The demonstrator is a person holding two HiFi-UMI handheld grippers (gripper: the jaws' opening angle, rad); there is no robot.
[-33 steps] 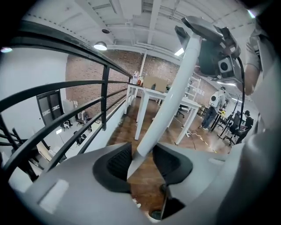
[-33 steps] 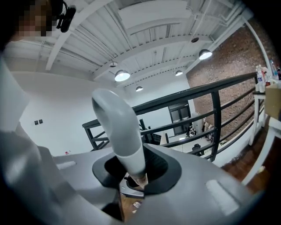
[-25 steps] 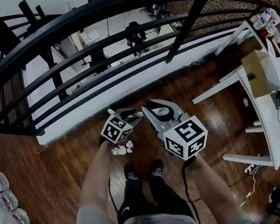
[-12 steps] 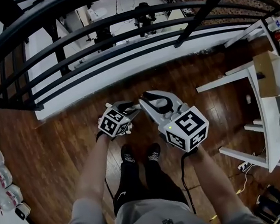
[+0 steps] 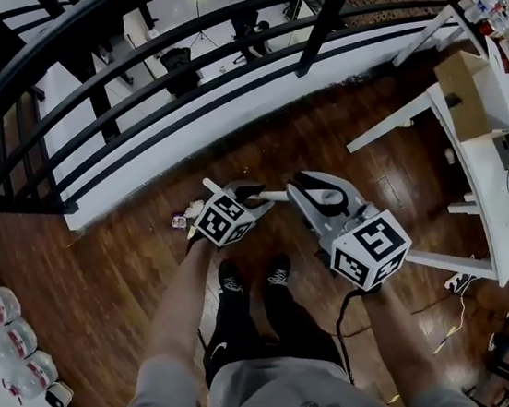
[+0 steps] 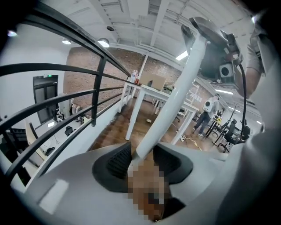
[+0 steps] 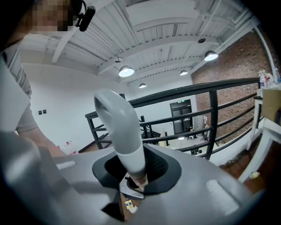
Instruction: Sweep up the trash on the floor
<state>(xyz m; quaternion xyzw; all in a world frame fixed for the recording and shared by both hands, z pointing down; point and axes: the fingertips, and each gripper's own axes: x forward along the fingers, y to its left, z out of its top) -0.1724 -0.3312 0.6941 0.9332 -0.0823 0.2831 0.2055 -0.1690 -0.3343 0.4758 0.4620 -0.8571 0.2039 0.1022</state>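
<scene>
A small heap of trash [image 5: 182, 220] lies on the dark wood floor [image 5: 106, 273], just left of my left gripper [image 5: 244, 193]. That gripper [image 6: 142, 160] is shut on a white pole [image 6: 175, 94], which slants up toward the right gripper. A short end of the pole [image 5: 210, 187] sticks out past the left gripper. My right gripper [image 5: 313, 190] is shut on a pale grey curved handle [image 7: 123, 127]. Below its jaws [image 7: 134, 173] a scrap of yellow and blue trash [image 7: 127, 204] shows on the floor. The sweeping end of the tool is hidden.
A black curved railing [image 5: 172, 69] over a white kerb [image 5: 226, 127] bounds the floor ahead. A white table [image 5: 484, 177] with a cardboard box [image 5: 464, 96] stands at the right. Several bottles [image 5: 9, 351] line the left wall. The person's shoes [image 5: 232, 280] are below the grippers.
Both grippers have shifted across the floor with the pole and handle in their grip. The trash heap, earlier just below the left gripper, now lies to its left.
</scene>
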